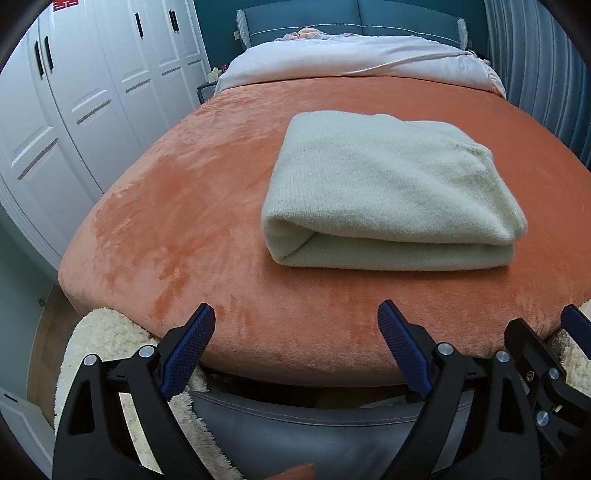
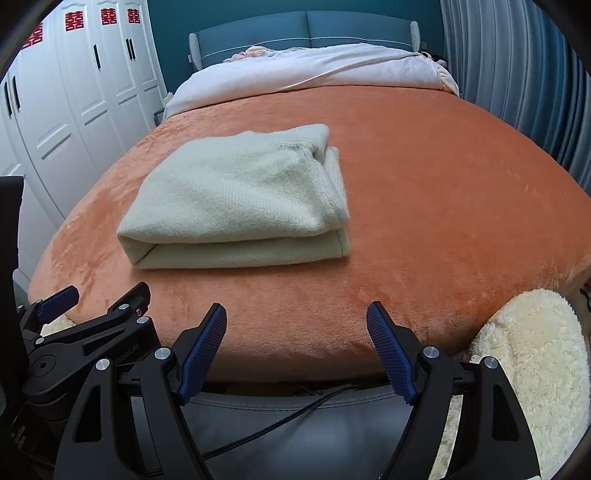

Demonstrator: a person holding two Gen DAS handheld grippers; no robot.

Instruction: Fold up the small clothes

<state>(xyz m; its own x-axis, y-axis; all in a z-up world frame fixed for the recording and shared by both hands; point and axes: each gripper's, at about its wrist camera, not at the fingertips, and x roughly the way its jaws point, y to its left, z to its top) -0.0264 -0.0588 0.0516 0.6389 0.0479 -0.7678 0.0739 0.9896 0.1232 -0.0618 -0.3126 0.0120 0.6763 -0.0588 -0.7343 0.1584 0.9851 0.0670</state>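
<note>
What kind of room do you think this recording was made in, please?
Very likely a bedroom in a home: a wide bed with an orange cover and a padded blue headboard, a rumpled duvet near it, and tall white wardrobes along the side.

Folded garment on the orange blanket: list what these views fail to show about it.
- Folded garment: its type, both views; sleeves or collar tucked inside.
- Underside: hidden against the orange blanket.
- Far edge: right wrist view, blurred.
- Inner fold count: only edge layers show.

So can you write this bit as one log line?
sweater: folded, on bed | left gripper: open, empty | right gripper: open, empty
</note>
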